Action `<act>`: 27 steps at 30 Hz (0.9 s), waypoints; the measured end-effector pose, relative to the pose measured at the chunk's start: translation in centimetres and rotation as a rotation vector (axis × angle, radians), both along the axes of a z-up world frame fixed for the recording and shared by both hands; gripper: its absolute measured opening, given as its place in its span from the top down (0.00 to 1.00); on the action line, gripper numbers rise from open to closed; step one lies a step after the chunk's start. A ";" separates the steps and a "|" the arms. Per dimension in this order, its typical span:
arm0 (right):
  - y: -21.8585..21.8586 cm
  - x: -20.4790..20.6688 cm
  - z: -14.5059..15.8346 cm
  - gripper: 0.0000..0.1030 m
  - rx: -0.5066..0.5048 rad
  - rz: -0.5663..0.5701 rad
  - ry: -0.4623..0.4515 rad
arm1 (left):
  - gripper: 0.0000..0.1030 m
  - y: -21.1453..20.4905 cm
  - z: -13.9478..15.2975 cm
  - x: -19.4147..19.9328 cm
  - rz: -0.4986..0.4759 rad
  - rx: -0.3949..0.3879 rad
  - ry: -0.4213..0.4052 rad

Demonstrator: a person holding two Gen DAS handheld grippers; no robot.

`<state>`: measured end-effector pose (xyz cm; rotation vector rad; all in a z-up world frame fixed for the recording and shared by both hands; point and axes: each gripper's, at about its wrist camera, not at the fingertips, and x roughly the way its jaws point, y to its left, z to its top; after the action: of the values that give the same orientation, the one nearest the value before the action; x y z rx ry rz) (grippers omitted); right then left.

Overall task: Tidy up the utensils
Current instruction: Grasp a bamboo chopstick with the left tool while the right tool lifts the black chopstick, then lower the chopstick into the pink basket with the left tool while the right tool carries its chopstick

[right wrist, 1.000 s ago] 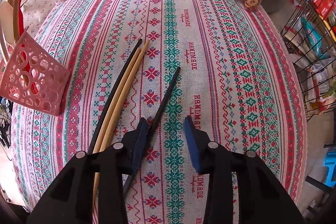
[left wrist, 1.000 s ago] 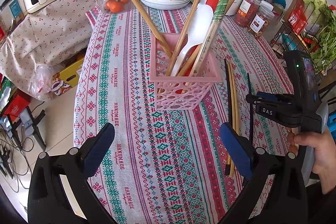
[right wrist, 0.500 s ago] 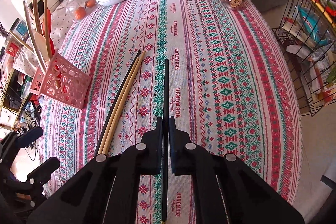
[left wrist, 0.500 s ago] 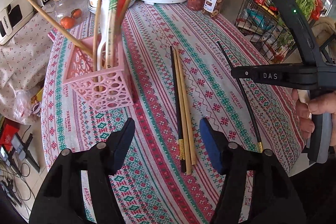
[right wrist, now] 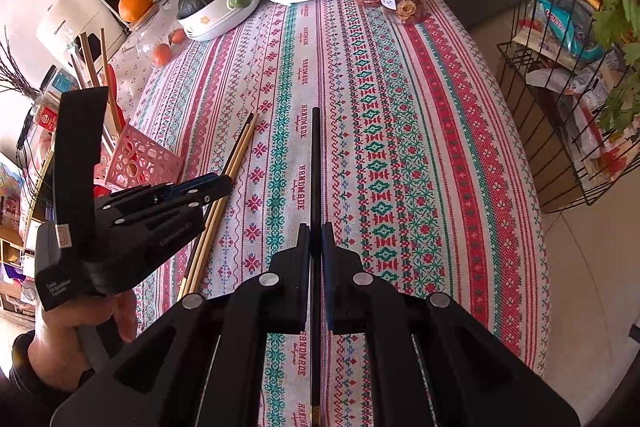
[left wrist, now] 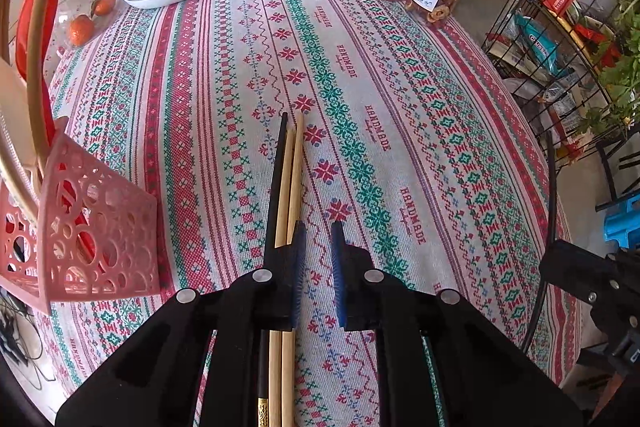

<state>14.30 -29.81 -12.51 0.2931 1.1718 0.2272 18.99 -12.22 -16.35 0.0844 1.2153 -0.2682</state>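
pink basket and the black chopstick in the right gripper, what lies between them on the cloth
Right wrist view: three loose chopsticks, one black and two bamboo, lie between the pink basket and the held black chopstick, with the left gripper over them.

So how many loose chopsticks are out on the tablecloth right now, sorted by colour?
Black chopsticks: 2, one lying beside the wooden pair, one gripped in the right tongs
Pale wooden chopsticks: 2, lying side by side under the left tongs
Total: 4
The chopsticks standing in the pink plastic basket are not counted.
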 end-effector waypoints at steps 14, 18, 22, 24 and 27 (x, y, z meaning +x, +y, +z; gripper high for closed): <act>-1.3 0.2 -0.1 0.94 0.043 -0.027 0.007 | 0.89 -0.6 -2.1 2.7 0.056 0.051 0.046; -1.3 0.3 -0.2 0.94 0.042 -0.032 0.014 | 0.87 -0.9 -2.2 3.1 0.037 0.055 0.046; -1.3 0.5 0.0 0.94 0.045 -0.037 0.010 | 0.95 -0.3 -2.2 2.6 0.010 -0.110 0.067; -1.2 0.4 0.4 0.94 0.046 -0.039 -0.004 | 0.95 0.3 -1.7 1.6 -0.012 -0.185 0.062; -1.2 0.1 1.2 0.94 0.042 -0.044 -0.027 | 0.95 1.1 0.2 -0.2 -0.058 -0.246 0.021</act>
<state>14.40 -31.01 -11.29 0.3517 1.1335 0.2169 18.75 -11.08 -16.19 -0.0969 1.1935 -0.4677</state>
